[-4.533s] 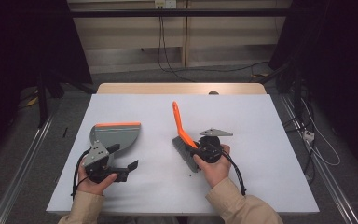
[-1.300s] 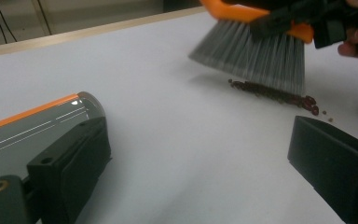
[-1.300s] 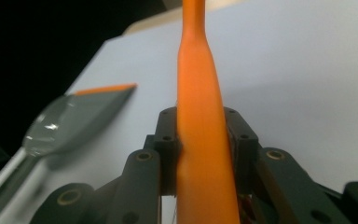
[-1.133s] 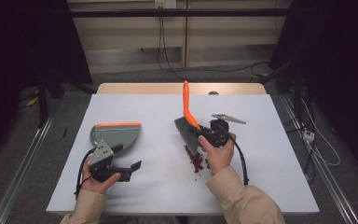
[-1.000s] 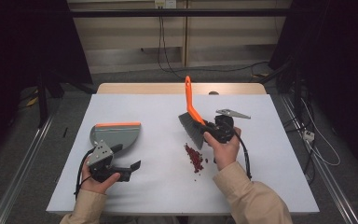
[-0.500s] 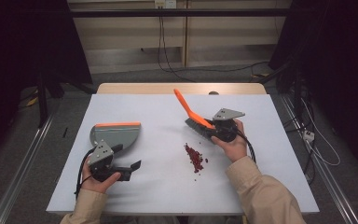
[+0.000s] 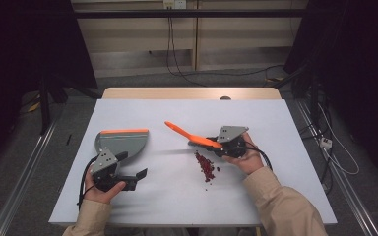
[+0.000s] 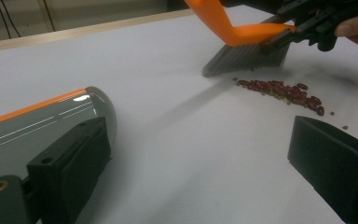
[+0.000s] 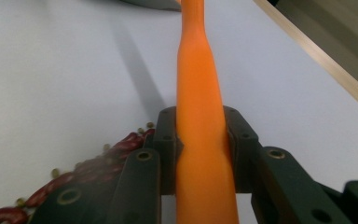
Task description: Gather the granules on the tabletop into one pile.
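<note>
While the right gripper [image 7: 215,145] sits at about the 2 o'clock side of the surface, its jaws are pressed against both flanks of the orange plastic brush handle [image 9: 200,126], pinching it firmly. That handle slants away toward 10 o'clock in the high view, and the dark grey bristle head [image 8: 244,57] beneath it is low over the white surface [image 7: 177,191], just beside the beans. A small heap of dark red beans [image 7: 205,165], with a few tiny greenish grains among them, lies at the 6 o'clock side of the brush, near the middle of the surface.

On the left gripper [image 7: 128,174], at roughly 8 o'clock, the jaws are spread with nothing between them. Its hand [image 7: 103,189] holds it low over the surface. A grey plastic dustpan with an orange rim [image 7: 123,141] lies flat just beyond this gripper, well apart from the beans.
</note>
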